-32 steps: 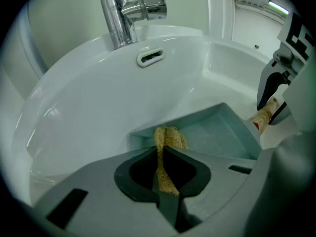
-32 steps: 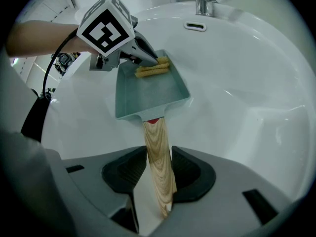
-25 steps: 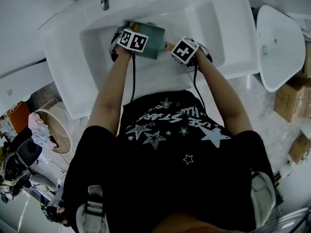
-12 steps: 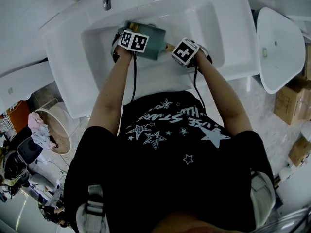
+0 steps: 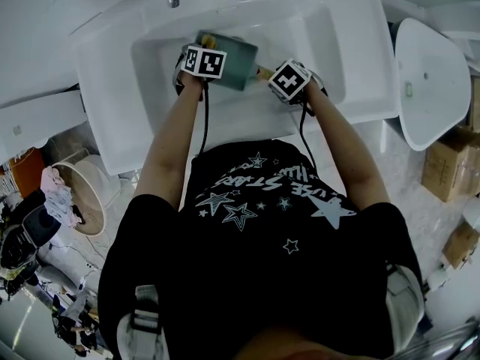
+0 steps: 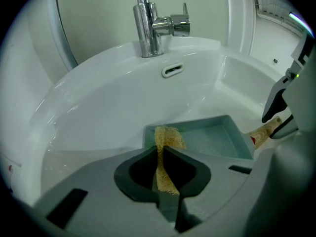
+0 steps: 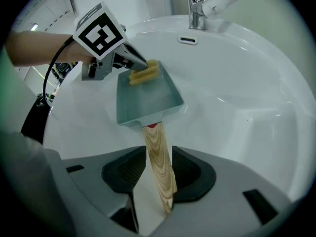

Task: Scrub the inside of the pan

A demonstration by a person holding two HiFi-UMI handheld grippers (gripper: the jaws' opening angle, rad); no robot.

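A square grey-green pan (image 7: 145,98) with a wooden handle (image 7: 160,167) is held inside the white sink basin (image 5: 315,32). My right gripper (image 7: 159,172) is shut on that handle, the pan reaching away from it. My left gripper (image 6: 165,169) is shut on a tan scrubbing pad (image 6: 165,154), whose far end rests on the pan's near rim (image 6: 163,132). In the right gripper view the pad (image 7: 145,73) sits at the pan's far edge under the left gripper (image 7: 126,58). From the head view both grippers (image 5: 204,61) (image 5: 289,79) hang over the pan (image 5: 236,62).
A chrome tap (image 6: 150,23) stands behind the basin, with an overflow slot (image 6: 173,70) below it. A second white basin (image 5: 431,66) lies to the right, with cardboard boxes (image 5: 450,163) beside it. A round bin (image 5: 79,193) stands on the floor at left.
The head view has shifted slightly, so the sink sits a little to the right and higher in frame. Both grippers hold their places over the pan.
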